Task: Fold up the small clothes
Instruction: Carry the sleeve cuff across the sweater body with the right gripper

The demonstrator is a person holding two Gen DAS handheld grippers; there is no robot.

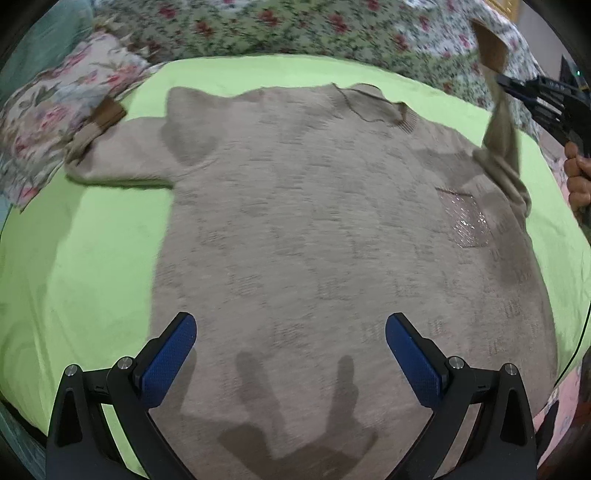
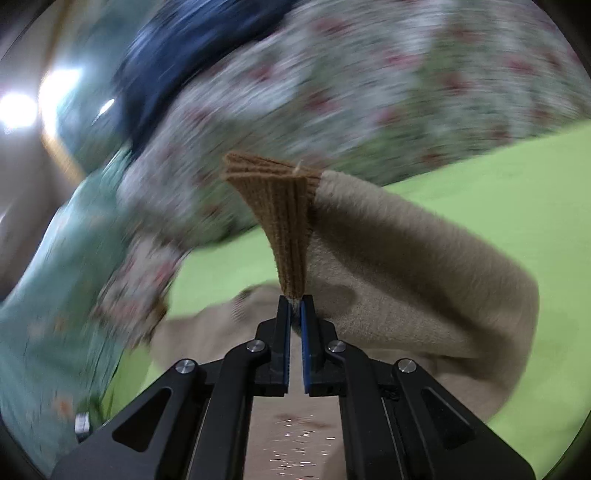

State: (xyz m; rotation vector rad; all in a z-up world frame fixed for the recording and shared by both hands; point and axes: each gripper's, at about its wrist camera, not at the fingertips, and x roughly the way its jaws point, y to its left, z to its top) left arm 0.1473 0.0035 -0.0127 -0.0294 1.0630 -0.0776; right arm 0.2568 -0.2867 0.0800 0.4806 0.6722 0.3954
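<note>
A beige knit sweater [image 1: 314, 221] lies flat on a lime green sheet [image 1: 74, 258], neck toward the far side. My left gripper [image 1: 290, 332] is open and empty, just above the sweater's lower body. My right gripper [image 2: 294, 301] is shut on the brown ribbed cuff [image 2: 277, 221] of the sweater's right sleeve [image 2: 424, 277] and holds it lifted off the bed. In the left wrist view the right gripper [image 1: 506, 83] shows at the far right with the sleeve [image 1: 502, 147] hanging from it. The other sleeve [image 1: 110, 147] lies flat, stretched out to the left.
A floral blanket [image 1: 258, 26] is bunched along the far side of the bed. A floral pillow [image 1: 55, 110] sits at the left. A shiny sequin patch [image 1: 463, 221] is on the sweater's chest. Dark blue cloth [image 2: 184, 55] lies beyond the blanket.
</note>
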